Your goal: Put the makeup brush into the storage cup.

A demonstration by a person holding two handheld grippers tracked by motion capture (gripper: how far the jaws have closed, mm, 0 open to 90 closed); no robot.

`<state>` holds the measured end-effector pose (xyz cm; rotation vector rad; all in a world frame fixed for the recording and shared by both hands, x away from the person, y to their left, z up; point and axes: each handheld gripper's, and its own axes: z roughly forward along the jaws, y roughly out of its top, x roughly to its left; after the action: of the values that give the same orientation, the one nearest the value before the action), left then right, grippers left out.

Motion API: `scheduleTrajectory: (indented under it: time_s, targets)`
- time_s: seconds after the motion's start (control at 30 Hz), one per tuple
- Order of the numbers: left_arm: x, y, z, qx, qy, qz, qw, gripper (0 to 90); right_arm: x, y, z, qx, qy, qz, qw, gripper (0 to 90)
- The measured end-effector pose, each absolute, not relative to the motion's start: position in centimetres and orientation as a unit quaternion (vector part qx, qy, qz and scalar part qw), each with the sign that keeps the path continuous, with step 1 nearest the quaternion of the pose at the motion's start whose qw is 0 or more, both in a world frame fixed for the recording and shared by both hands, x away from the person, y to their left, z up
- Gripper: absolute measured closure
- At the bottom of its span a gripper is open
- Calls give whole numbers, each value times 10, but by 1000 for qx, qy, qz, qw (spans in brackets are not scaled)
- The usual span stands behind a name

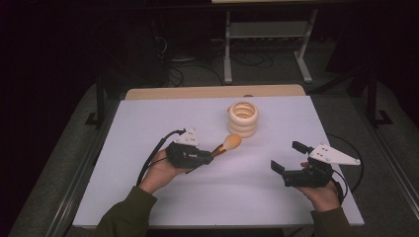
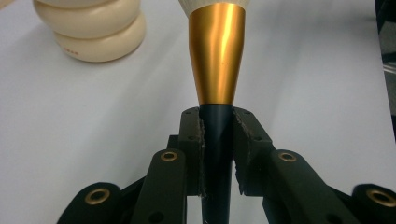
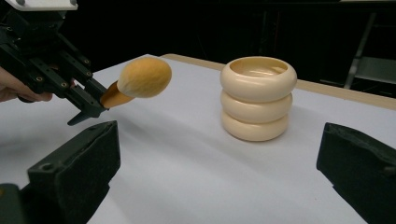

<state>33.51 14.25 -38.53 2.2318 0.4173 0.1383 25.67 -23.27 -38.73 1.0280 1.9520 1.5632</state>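
Sitting clamped in the left gripper [image 1: 205, 159], the makeup brush [image 1: 228, 145] has its dark handle pinched between the two black jaws, gold ferrule just past the tips, fluffy orange head at frame centre in the high view. Left gripper view: handle runs straight up the middle, jaw pads tight on both sides; brush head cut off at top edge, handle's lower end hidden behind the linkage. Brush is held above the white table [image 1: 148, 128], head pointing toward the cream ringed holder [image 1: 243, 119], near it but apart. Holder stands upright, three stacked rings, open top; inside hard to make out. Right gripper [image 1: 288, 158] at lower right of the high view, jaws spread wide, nothing between them. Right gripper view: its pads at lower left and right edges, holder between them farther off, brush at upper left.
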Motion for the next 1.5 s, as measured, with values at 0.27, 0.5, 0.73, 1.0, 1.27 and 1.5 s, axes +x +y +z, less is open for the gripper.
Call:
scheduleTrajectory:
  time_s: [0.27, 0.5, 0.73, 1.0, 1.27, 1.5]
  targets:
    - [332, 158, -387, 869, 187, 52, 455, 753, 264, -222, -385, 366, 717, 557, 203, 0]
    - [330, 162, -386, 863, 187, 55, 465, 753, 271, -209, -381, 352, 720, 571, 178, 0]
    - [328, 165, -384, 855, 189, 53, 481, 753, 279, -195, -379, 345, 718, 581, 165, 0]
    - [326, 167, -380, 848, 189, 53, 492, 753, 285, -183, -377, 343, 715, 589, 154, 0]
    - [325, 170, -377, 842, 188, 55, 502, 753, 290, -169, -379, 338, 720, 588, 147, 0]
    - [324, 170, -376, 837, 191, 55, 510, 753, 295, -154, -380, 330, 726, 589, 134, 0]
